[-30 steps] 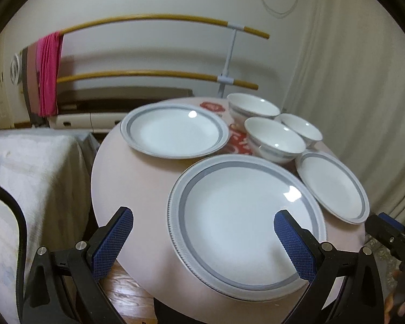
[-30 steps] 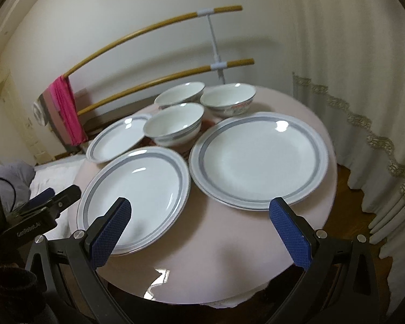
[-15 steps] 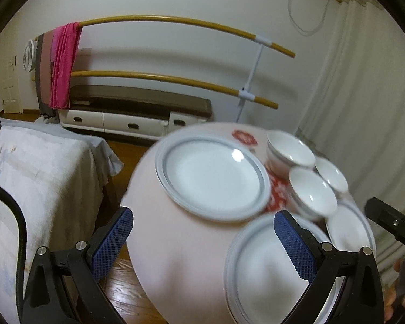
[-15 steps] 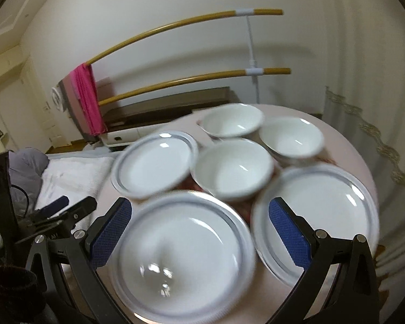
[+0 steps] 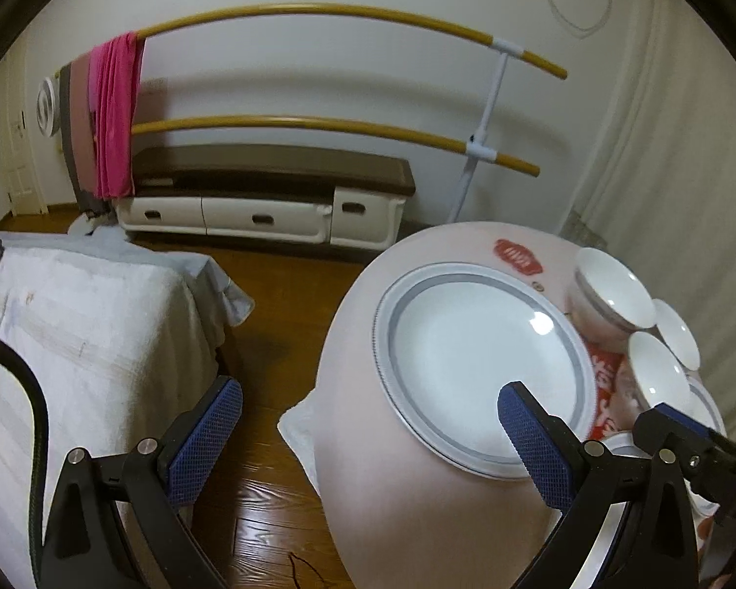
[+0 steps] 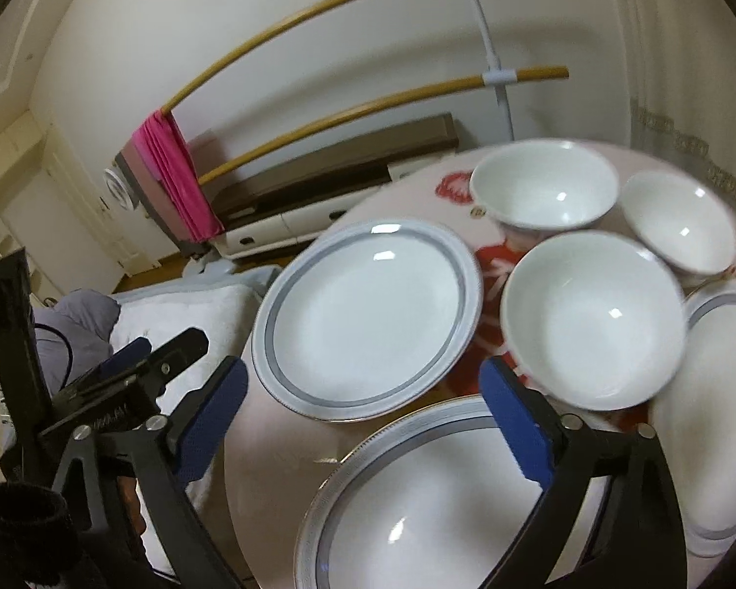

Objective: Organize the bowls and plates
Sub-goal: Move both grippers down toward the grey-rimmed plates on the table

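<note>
While both grippers hang over the round table (image 6: 279, 441), nothing sits between either pair of blue pads. At about nine o'clock in the right wrist view, the left gripper (image 5: 368, 437) shows with its fingers spread wide and empty, one pad over the wood floor (image 5: 270, 334), the other above the rim of the grey-banded plate (image 5: 466, 353). That plate (image 6: 368, 314) lies flat near the centre. At six o'clock a second banded plate (image 6: 441, 500) rests on the table, touching nothing I can tell. Above it the right gripper (image 6: 363, 422) stands wide apart but has just been closing a little, with nothing gripped. At three o'clock the nearest bowl (image 6: 593, 319) sits upright, two more bowls (image 6: 544, 186) (image 6: 677, 221) behind it at one o'clock, close together. A third plate (image 6: 711, 392) lies at the right edge.
</note>
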A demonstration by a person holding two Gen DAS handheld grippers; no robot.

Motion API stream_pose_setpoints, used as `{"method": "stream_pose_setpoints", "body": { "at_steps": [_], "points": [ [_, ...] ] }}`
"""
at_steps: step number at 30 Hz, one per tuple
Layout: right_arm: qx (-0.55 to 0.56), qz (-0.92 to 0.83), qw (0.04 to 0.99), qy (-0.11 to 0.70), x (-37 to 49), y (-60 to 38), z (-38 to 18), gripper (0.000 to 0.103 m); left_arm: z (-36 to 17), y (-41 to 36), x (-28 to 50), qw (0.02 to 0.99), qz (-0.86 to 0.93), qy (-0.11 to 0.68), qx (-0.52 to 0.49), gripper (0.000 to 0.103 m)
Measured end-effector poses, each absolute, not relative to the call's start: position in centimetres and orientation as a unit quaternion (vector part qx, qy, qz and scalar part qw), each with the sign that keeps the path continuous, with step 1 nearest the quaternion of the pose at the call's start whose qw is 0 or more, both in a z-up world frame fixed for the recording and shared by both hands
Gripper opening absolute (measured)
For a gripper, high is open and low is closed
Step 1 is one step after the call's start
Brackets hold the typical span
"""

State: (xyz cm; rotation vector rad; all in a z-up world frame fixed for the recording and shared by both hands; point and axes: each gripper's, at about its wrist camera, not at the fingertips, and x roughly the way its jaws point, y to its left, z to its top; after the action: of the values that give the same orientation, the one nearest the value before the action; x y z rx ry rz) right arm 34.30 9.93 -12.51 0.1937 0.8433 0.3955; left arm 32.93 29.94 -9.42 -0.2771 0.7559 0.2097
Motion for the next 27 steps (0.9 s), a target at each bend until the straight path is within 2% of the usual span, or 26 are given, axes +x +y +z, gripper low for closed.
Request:
{"method": "stream_pose_setpoints", "body": {
  "at_steps": [8,19,25,27],
  "points": [
    [0.084,0.141,0.9,0.405,35.2,10.8,-13.7,0.082,-11.4,31.9,37.3,0.907,0.08,0.392,-0.133,0.102],
    [0.092,0.087,0.889,0.44,37.5,10.9,-16.4,0.084,-13.7,34.4,41.6,0.899,0.04,0.415,-0.133,0.1],
    [0.096,0.075,0.885,0.449,38.4,11.1,-17.0,0.09,-14.4,34.5,43.7,0.898,0.029,0.423,-0.121,0.085],
    [0.098,0.072,0.885,0.449,38.6,11.2,-17.1,0.092,-14.9,34.5,44.4,0.894,0.024,0.431,-0.122,0.073]
  ]
}}
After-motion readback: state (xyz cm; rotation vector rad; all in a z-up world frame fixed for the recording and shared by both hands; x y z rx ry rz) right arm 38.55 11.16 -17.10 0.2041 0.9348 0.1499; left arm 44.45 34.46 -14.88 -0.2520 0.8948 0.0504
